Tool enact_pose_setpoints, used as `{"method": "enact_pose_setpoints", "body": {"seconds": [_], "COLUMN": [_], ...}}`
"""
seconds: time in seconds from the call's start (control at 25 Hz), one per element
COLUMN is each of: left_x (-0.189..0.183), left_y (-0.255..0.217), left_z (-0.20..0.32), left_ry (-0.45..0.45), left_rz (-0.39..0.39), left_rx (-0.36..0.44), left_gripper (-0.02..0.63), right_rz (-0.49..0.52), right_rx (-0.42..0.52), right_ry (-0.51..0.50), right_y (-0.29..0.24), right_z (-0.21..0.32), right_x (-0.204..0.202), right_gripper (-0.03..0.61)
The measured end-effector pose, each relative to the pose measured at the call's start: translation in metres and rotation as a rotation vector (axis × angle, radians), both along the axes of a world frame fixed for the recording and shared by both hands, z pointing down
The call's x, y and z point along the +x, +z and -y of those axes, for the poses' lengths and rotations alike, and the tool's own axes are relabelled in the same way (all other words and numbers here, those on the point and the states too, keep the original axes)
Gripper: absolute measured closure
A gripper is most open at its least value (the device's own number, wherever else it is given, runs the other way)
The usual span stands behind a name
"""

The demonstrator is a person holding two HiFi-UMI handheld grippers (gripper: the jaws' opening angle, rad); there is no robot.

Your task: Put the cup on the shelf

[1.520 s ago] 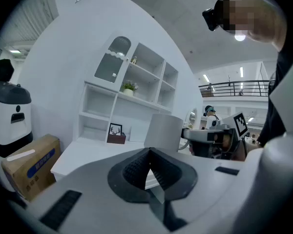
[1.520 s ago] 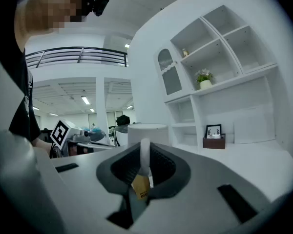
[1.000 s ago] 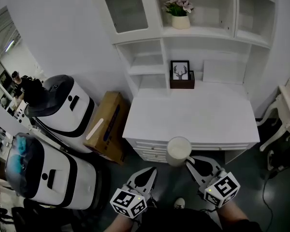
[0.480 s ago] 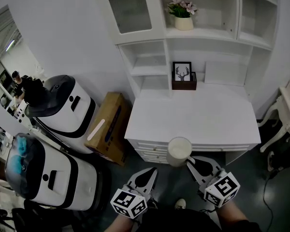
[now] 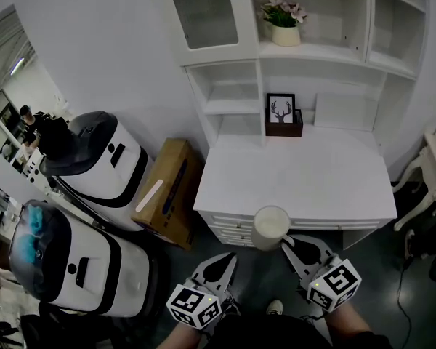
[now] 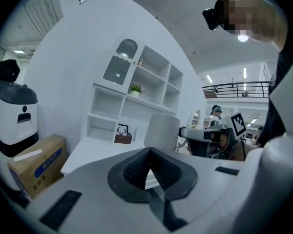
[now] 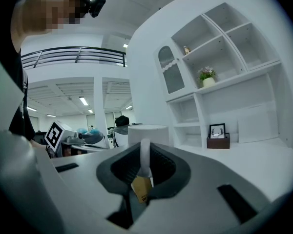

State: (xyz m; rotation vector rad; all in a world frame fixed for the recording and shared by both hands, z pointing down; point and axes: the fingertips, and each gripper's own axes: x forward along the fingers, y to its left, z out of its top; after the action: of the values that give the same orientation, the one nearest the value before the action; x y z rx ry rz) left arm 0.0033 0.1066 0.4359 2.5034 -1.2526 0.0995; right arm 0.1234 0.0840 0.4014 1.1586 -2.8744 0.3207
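Right tongs [image 5: 293,247] grip the cup [image 5: 270,227] by its handle; left tongs [image 5: 219,265] are clenched on nothing. I see the cup upright, mouth up, just off the surface's [image 5: 298,180] front edge, with the shelf [image 5: 312,51] well beyond.

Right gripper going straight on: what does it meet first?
Probably the white wall beside the shelf unit; the cup in the right gripper points past the left desk corner. Depth unclear.

We see a smooth matt white cup [image 5: 270,227], a white painted desk [image 5: 305,180] with a satin top, a dull brown cardboard box [image 5: 166,192], and 2 glossy plastic-shelled machines [image 5: 102,167] at left.
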Motion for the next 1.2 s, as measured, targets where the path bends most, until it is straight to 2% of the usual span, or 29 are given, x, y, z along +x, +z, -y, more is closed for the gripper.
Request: {"method": "enact_pose_setpoints", "body": {"seconds": [1.2], "left_x": [-0.075], "left_y": [0.001], "left_z": [0.052], "left_ry": [0.014], "left_rz": [-0.013], "left_rx": [-0.011], "left_gripper": [0.609], "right_rz": [-0.007], "right_rx": [-0.024], "right_ry": [0.024], "right_y": [0.001], "right_z": [0.055], "right_x": [-0.074], "right_gripper": [0.547]}}
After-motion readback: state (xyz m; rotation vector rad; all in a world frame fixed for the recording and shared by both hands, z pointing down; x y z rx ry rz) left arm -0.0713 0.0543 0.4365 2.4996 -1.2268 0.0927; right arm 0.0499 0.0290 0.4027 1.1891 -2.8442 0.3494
